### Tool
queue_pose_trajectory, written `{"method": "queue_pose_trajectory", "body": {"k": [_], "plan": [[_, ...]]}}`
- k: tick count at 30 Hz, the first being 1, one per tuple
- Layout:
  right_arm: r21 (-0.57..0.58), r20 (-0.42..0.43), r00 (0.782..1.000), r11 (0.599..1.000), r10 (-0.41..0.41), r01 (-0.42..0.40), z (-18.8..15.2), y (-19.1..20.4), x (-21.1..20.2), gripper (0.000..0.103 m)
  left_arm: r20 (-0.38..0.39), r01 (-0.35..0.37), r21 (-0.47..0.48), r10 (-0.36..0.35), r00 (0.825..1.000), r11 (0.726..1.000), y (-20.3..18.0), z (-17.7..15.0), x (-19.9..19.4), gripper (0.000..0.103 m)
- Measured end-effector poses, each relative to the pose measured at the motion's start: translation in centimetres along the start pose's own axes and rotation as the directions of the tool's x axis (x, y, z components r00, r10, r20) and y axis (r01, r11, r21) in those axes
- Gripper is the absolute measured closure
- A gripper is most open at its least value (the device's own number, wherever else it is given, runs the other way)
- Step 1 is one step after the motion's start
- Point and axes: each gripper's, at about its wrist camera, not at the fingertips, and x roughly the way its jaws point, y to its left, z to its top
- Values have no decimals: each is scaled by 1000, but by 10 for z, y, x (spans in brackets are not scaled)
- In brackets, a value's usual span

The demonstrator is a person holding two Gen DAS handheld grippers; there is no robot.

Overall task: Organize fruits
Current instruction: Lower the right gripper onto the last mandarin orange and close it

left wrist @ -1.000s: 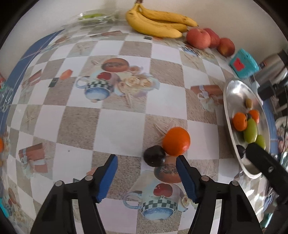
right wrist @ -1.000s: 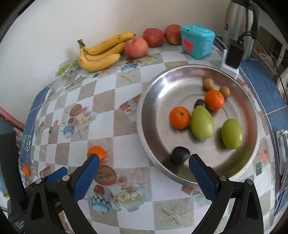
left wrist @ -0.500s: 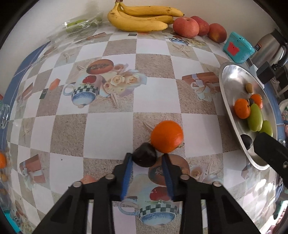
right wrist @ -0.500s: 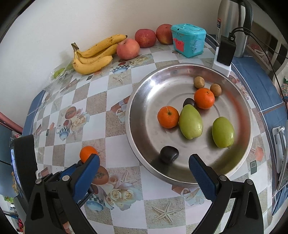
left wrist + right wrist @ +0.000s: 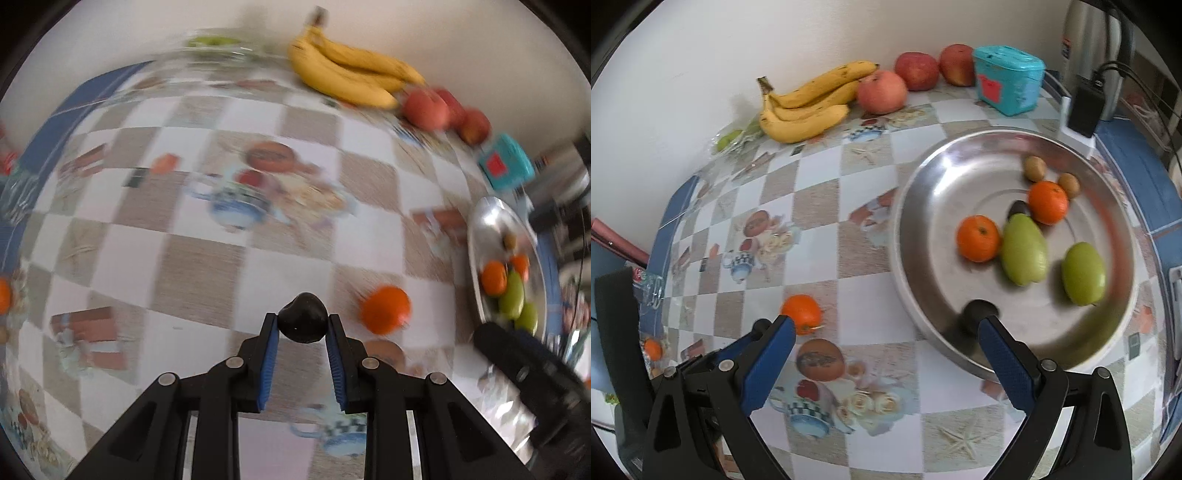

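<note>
I am pinching a small dark fruit (image 5: 303,322) at the very tips of my left gripper (image 5: 303,334), and it is hanging clear above the checked tablecloth (image 5: 207,258). I am holding my right gripper (image 5: 886,354) spread wide and empty over the near rim of the metal tray (image 5: 912,206).

The risks, as I judge them: the fruit is round and sitting at the pad tips, so it could be slipping out and rolling on the way to the tray. My two grippers are also working close together and could be knocking.

Counting from left to right: one orange (image 5: 801,314) is lying loose on the cloth, three bananas (image 5: 805,107) and three apples (image 5: 882,92) are lining the wall, and the tray is holding two oranges, two green fruits, two dark fruits and two small brown ones.
</note>
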Motion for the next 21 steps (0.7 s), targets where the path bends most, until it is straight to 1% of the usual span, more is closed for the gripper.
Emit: {"method": "queue_pose_trajectory", "body": {"k": [3,6,12,17,20,21], "plan": [[-51,-11,1000,999,8,-9,-1,19,6,4,36,-18,-72,21,999,997,21,4,-9,75],[-100,-31,999,994,31,-34,-1,41,17,4,50,-19,-119,25,998,993,41,5,-17,75],[-143,-89,995,988,50,-63,-5,69,44,4,44,-6,-149,13,999,989,53,7,-13,75],[-120,-141,990,992,11,-28,-5,70,72,4,32,1,-159,5,999,987,55,8,-7,75],[-133,-156,988,991,-23,3,-5,72,83,4,23,3,-167,1,1000,986,59,8,-4,75],[-148,-143,989,989,-42,20,-6,74,84,3,19,4,-171,0,1000,985,60,7,-3,75]]}}
